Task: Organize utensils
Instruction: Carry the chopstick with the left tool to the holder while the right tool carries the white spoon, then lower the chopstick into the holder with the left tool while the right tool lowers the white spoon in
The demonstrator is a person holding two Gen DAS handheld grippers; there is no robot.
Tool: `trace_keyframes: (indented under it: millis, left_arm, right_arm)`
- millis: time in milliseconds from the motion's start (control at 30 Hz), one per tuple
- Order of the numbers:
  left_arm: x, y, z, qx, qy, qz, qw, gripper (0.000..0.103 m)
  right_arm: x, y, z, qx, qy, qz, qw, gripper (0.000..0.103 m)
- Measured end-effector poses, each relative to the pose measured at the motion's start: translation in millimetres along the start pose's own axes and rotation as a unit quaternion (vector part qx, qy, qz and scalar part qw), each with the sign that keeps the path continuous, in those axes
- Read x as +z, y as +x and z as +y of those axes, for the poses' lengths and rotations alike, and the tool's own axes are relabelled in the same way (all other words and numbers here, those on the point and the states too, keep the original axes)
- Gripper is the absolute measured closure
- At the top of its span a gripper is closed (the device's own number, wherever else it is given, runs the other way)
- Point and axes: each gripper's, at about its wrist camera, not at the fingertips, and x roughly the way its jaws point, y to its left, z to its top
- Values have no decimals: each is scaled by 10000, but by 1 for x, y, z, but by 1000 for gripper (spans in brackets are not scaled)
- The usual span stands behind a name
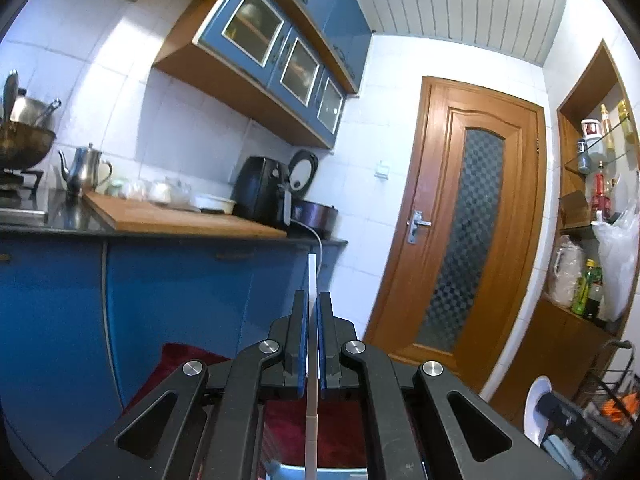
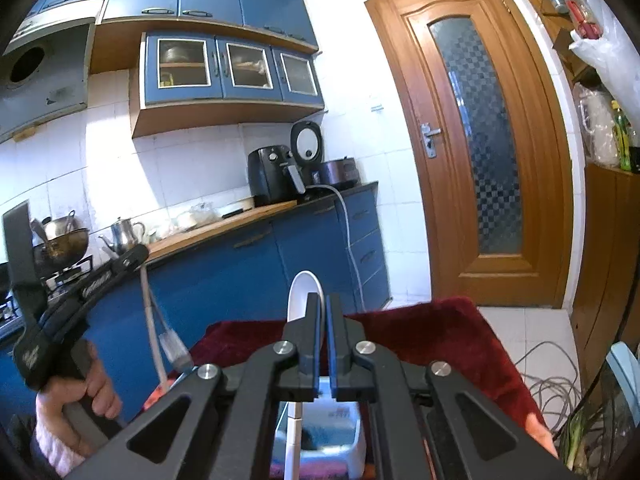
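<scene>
The left gripper (image 1: pixel 313 304) is clamped on a thin white utensil (image 1: pixel 312 280), seen edge-on in its own camera, with the stem running up past the fingertips and down between the arms. In the right wrist view the same left gripper (image 2: pixel 134 258) shows at the left, held by a hand (image 2: pixel 86 396), and the white utensil (image 2: pixel 151 320) hangs down from it (what kind of utensil it is I cannot tell).

The right gripper (image 2: pixel 323 304) is closed on a white spoon (image 2: pixel 302 292), whose rounded bowl stands up above the fingertips while its handle drops down toward a pale plastic tub (image 2: pixel 352 440) below. The tub sits on a dark red cloth (image 2: pixel 440 332); its contents are mostly hidden by the gripper.

Across the room, a wok (image 1: pixel 24 140) on the stove holds a steel pot. A metal teapot (image 1: pixel 84 168) stands beside a wooden cutting board (image 1: pixel 180 216) on the counter, and the glass-fronted cabinets (image 2: pixel 230 68) hold stacked dishes.
</scene>
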Motion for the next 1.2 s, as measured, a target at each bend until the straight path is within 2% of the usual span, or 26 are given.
trace_keyframes:
  millis: [200,367,500,700,933,1033,1067,1200]
  left_arm:
    - [-19,8,2,5,74,34,10000,99]
    - [-31,16,10,67,1,37,10000,99]
    - [-38,24,19,87,-140,69,9998,99]
    - [-50,29,25,184,-226,81,9995,99]
    - [-61,31,20,174,-78,310,9993,99]
    - [-61,27,19,151,-38,373,9992,90]
    - [-60,26,19,131,-28,386,9992,86]
    - [-54,19,18,57,11,494,9988,85]
  right_arm:
    - [-2,27,-3,-160,32,-328,9993,99]
    - [-7,46,3,-508,-313,-641,9962,99]
    - [-16,60,8,-622,-579,-693,9940,99]
    - [-30,67,12,-652,-838,-645,9923,99]
    - [-37,68,8,-440,-702,-386,9958,98]
    - [-34,65,7,-369,-640,-329,9967,88]
    - [-32,63,7,-354,-623,-298,9970,81]
    - [-27,55,10,-319,-597,-252,9974,80]
